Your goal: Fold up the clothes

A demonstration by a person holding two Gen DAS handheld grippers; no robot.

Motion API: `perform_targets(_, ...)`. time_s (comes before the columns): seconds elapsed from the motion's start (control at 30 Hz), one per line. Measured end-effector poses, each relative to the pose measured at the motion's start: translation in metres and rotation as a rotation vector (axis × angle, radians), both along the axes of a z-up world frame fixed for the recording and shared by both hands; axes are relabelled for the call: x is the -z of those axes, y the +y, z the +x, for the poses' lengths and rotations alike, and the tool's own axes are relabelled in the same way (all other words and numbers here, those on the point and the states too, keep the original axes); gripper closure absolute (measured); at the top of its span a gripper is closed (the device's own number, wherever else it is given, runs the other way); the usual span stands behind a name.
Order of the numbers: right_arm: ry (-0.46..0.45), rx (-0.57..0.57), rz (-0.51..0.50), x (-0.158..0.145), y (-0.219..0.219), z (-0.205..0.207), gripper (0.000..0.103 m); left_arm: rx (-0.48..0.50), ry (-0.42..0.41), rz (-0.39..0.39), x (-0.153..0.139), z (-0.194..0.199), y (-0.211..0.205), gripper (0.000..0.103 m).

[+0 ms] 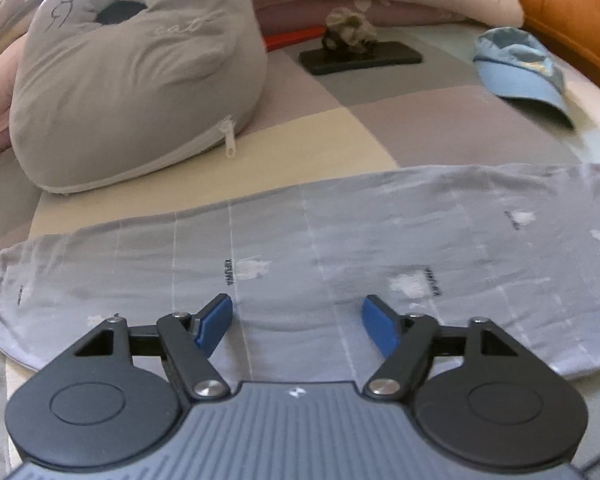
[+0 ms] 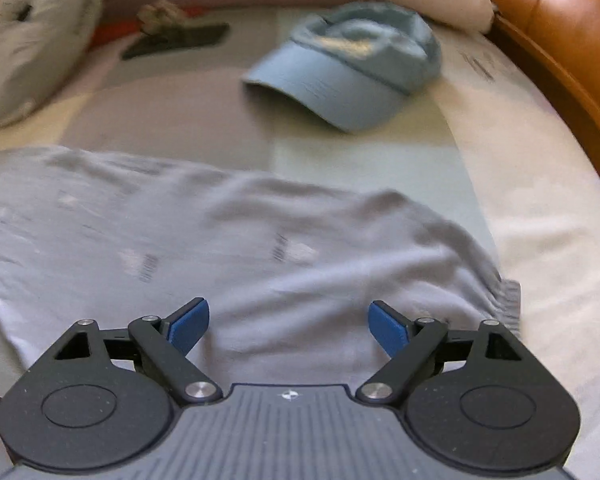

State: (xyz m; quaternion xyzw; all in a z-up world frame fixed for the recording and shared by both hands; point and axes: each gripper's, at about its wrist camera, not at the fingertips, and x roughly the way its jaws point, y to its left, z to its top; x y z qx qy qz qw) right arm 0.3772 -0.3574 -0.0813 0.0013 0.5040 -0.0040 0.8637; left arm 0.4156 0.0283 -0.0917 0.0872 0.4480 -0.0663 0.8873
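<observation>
Apparently between folds: both the left hand-held gripper (image 1: 296, 320) and the right hand-held gripper (image 2: 288, 326) hang open, empty, over the grey garment (image 1: 340, 240); next, pinch its near edge.

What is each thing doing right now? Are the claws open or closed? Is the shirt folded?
Left claw: open, holding nothing, above the shirt.
Right claw: open, holding nothing, above the shirt.
Grey shirt: spread flat on the bed, slightly wrinkled.
Blue cap: resting on the bed, brim down.
Grey pillow: zipper closed.
Black phone: lying flat, a scrunchie on top.
</observation>
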Motion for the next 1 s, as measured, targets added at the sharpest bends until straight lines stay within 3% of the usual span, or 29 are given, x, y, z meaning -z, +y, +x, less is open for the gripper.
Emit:
perform_targets(0.03,-0.013,0.01,0.017,0.005,-0.004,-0.001,0.0,-0.021,0.0,-0.014,0.001,0.005,0.004,0.027)
perform_targets(0.13,-0.08,0.045,0.024,0.014,-0.008,0.001,0.0,-0.112,0.0,-0.037,-0.001,0.023,0.02,0.028)
perform_targets(0.23,-0.092,0.076,0.014,0.015,-0.007,0.005,0.0,-0.196,-0.004,-0.076,-0.013,0.028,0.038,0.032)
perform_targets(0.4,-0.098,0.081,0.016,0.016,-0.007,0.007,0.0,-0.196,0.034,-0.081,-0.01,0.012,0.06,0.029)
perform_targets(0.5,-0.085,0.075,0.016,0.016,-0.007,0.008,0.0,-0.239,0.057,-0.031,0.001,-0.008,0.082,0.029)
perform_targets(0.63,-0.077,0.067,0.014,0.016,-0.008,0.01,0.0,-0.283,0.05,-0.024,-0.012,-0.021,0.105,0.031)
perform_targets(0.8,-0.072,0.068,0.006,0.016,-0.006,0.01,0.0,-0.305,-0.018,-0.052,-0.027,0.002,0.134,0.03)
perform_targets(1.0,-0.074,0.082,0.0,0.016,-0.005,0.01,0.0,-0.35,-0.014,-0.014,-0.003,0.03,0.178,0.027)
